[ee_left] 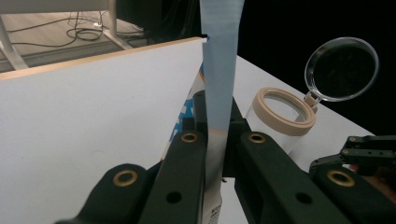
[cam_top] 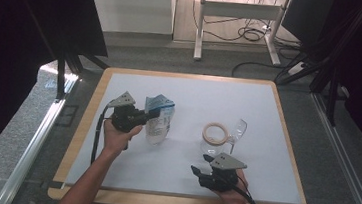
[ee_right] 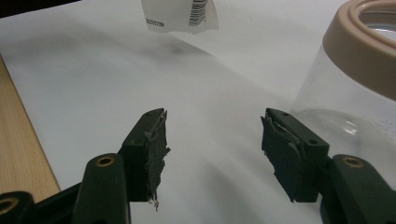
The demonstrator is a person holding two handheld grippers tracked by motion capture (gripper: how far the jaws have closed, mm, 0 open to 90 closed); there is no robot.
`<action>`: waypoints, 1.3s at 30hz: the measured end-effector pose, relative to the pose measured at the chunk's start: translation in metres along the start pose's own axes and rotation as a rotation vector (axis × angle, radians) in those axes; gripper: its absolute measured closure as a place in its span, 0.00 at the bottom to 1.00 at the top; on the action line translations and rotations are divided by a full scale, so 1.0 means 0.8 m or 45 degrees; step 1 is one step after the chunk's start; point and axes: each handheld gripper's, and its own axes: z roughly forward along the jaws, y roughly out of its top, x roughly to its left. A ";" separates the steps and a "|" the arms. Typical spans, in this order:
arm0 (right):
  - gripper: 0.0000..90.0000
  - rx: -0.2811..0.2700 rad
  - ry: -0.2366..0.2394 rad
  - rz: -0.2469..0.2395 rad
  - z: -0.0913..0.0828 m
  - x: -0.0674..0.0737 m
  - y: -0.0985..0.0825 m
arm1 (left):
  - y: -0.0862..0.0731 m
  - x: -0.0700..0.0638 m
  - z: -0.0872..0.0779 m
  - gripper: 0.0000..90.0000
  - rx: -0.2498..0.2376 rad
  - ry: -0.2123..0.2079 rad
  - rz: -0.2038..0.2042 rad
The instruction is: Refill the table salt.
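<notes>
A blue and white plastic pouch (cam_top: 159,122) hangs above the left part of the white table (cam_top: 268,115). My left gripper (cam_top: 150,113) is shut on its top edge. In the left gripper view the pouch (ee_left: 219,70) rises as a thin blue strip from between the closed jaws of the left gripper (ee_left: 217,135). A clear jar (cam_top: 214,139) with a beige rim stands right of centre, its hinged round lid (cam_top: 238,130) flipped open. My right gripper (cam_top: 200,164) is open just in front of the jar, nothing between its fingers. In the right gripper view the jar (ee_right: 345,93) is close at the right of the right gripper (ee_right: 212,140).
The table has a wooden border (cam_top: 87,118) around the white surface. Black frame posts (cam_top: 60,78) stand off the left edge. A desk frame and cables (cam_top: 246,33) lie on the floor beyond the far edge. The pouch's barcoded bottom (ee_right: 180,16) hangs farther back.
</notes>
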 end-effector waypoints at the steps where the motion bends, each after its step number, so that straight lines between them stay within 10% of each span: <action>1: 0.45 0.003 -0.001 -0.002 0.001 0.000 0.000 | 0.000 -0.001 0.000 1.00 0.001 -0.001 0.003; 39: 0.45 0.029 -0.008 -0.005 0.030 0.008 0.009 | 0.008 -0.034 0.020 1.00 0.029 -0.085 0.051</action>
